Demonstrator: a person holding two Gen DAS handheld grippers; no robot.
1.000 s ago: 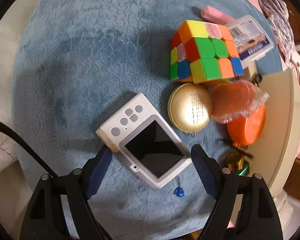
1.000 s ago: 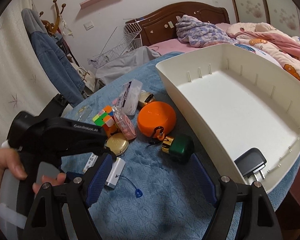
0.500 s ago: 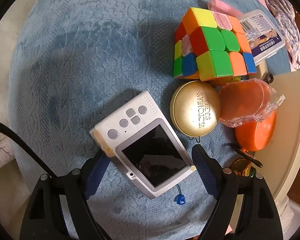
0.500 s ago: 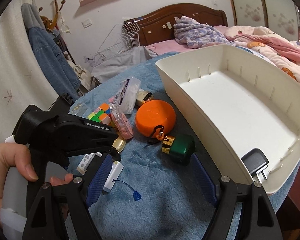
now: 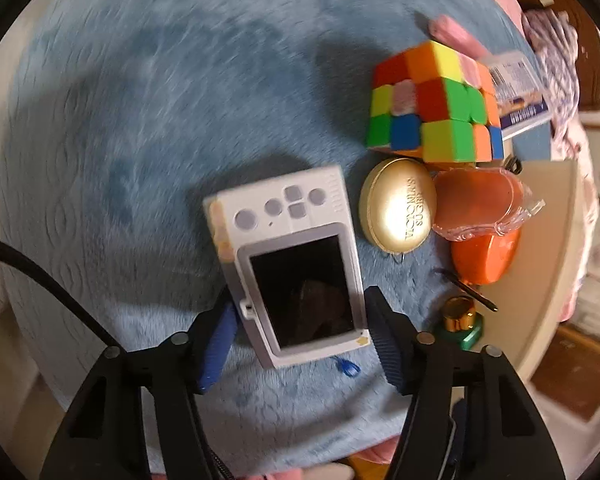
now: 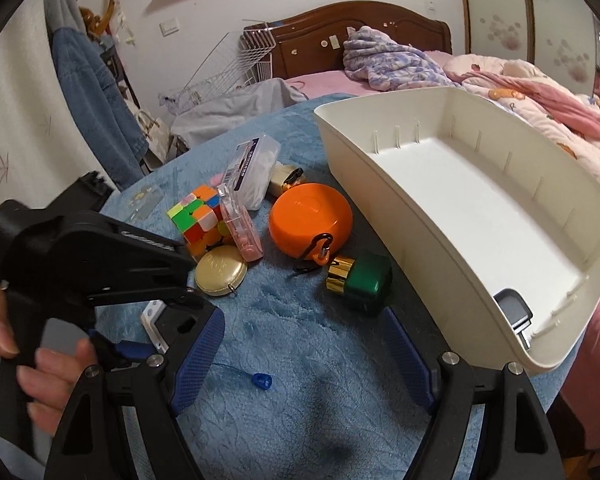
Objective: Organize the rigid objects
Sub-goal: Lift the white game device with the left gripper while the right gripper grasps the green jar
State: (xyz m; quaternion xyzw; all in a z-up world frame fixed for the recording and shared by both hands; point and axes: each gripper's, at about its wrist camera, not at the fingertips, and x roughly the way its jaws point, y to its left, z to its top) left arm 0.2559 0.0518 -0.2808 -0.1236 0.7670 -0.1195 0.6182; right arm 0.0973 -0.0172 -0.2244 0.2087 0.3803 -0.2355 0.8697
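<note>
A white handheld camera [image 5: 296,260] with a dark screen lies on the blue cloth. My left gripper [image 5: 300,344] has closed its blue pads against the camera's two long sides near its lower end. In the right wrist view only a corner of the camera [image 6: 153,322] shows behind the left gripper's black body [image 6: 100,256]. My right gripper [image 6: 304,356] is open and empty above the cloth. A cream bin [image 6: 384,184] stands at the right with a dark charger [image 6: 514,312] in its near corner.
A colour cube [image 5: 432,108], gold round tin [image 5: 398,208], orange round case [image 6: 310,220], pink pill case [image 6: 240,224], clear labelled box [image 6: 252,170] and green-and-gold bottle [image 6: 360,278] cluster left of the bin. A blue tag [image 6: 261,381] lies on the cloth.
My left gripper has moved in over the camera and its pads have closed from wide open onto the camera's sides. The camera has turned more upright in view. The right gripper barely moved.
</note>
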